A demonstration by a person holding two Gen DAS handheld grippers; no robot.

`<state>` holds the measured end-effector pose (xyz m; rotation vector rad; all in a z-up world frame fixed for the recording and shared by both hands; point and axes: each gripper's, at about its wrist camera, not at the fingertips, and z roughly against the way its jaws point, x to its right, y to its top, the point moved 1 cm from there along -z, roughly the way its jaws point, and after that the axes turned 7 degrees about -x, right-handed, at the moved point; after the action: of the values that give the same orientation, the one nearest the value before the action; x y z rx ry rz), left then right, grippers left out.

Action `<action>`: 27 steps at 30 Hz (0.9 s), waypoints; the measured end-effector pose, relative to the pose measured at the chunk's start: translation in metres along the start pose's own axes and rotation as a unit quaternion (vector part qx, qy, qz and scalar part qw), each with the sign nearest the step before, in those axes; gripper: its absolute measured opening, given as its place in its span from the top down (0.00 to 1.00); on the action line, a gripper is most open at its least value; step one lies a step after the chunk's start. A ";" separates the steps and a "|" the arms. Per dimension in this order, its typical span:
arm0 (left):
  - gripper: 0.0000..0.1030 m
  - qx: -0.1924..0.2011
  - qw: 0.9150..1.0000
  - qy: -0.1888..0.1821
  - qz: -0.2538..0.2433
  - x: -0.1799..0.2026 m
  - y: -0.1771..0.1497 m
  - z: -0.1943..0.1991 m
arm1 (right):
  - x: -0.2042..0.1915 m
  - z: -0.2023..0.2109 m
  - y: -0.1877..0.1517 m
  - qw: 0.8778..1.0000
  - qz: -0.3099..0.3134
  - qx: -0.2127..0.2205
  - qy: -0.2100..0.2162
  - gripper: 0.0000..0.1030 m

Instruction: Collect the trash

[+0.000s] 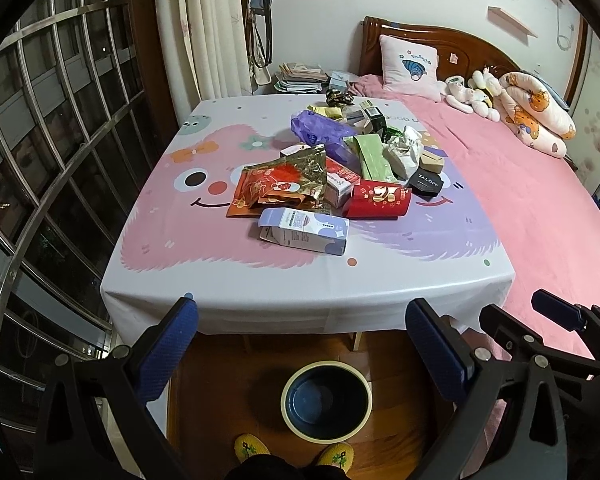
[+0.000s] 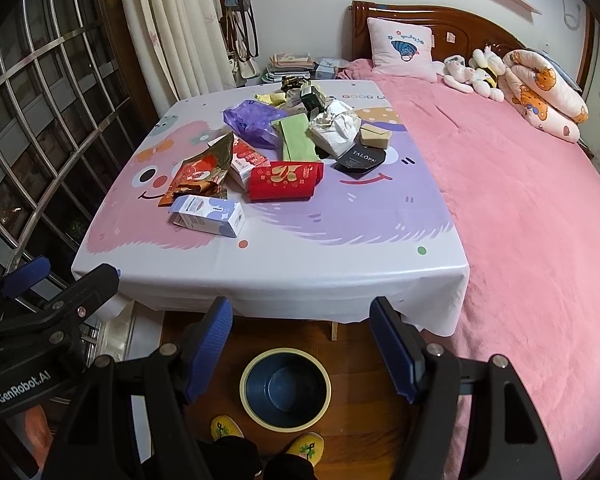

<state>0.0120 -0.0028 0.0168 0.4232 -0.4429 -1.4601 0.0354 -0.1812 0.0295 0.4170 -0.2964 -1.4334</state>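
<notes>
A pile of trash lies on the table: a white and lilac carton (image 1: 304, 230) (image 2: 207, 215) nearest me, a red box (image 1: 378, 199) (image 2: 285, 180), a red and gold foil bag (image 1: 284, 184) (image 2: 202, 174), a green box (image 1: 372, 158) (image 2: 296, 139), a purple plastic bag (image 1: 320, 128) (image 2: 252, 120), a black box (image 1: 427, 182) (image 2: 360, 158) and crumpled paper (image 2: 336, 126). A blue bin with a cream rim (image 1: 326, 400) (image 2: 285, 388) stands empty on the floor. My left gripper (image 1: 302, 344) and right gripper (image 2: 302, 344) are open and empty, above the bin, short of the table's near edge.
The table (image 1: 300, 300) (image 2: 280, 280) has a cartoon cloth. A bed with a pink cover (image 1: 540, 208) (image 2: 540, 200) touches its right side. A barred window (image 1: 40, 140) is on the left. My feet in yellow slippers (image 1: 252, 446) (image 2: 306, 444) stand by the bin.
</notes>
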 end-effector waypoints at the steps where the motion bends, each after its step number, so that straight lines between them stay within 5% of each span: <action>1: 0.01 0.002 1.000 0.000 0.000 0.000 0.001 0.000 | 0.000 0.000 0.000 1.000 0.000 0.000 0.000 0.30; 27: 0.01 -0.001 1.000 0.016 0.017 -0.006 0.003 -0.008 | -0.002 -0.016 0.015 0.999 0.023 0.000 0.022 0.30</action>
<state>0.0180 0.0039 0.0116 0.4349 -0.4200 -1.4185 0.0552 -0.1761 0.0223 0.4390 -0.2689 -1.3771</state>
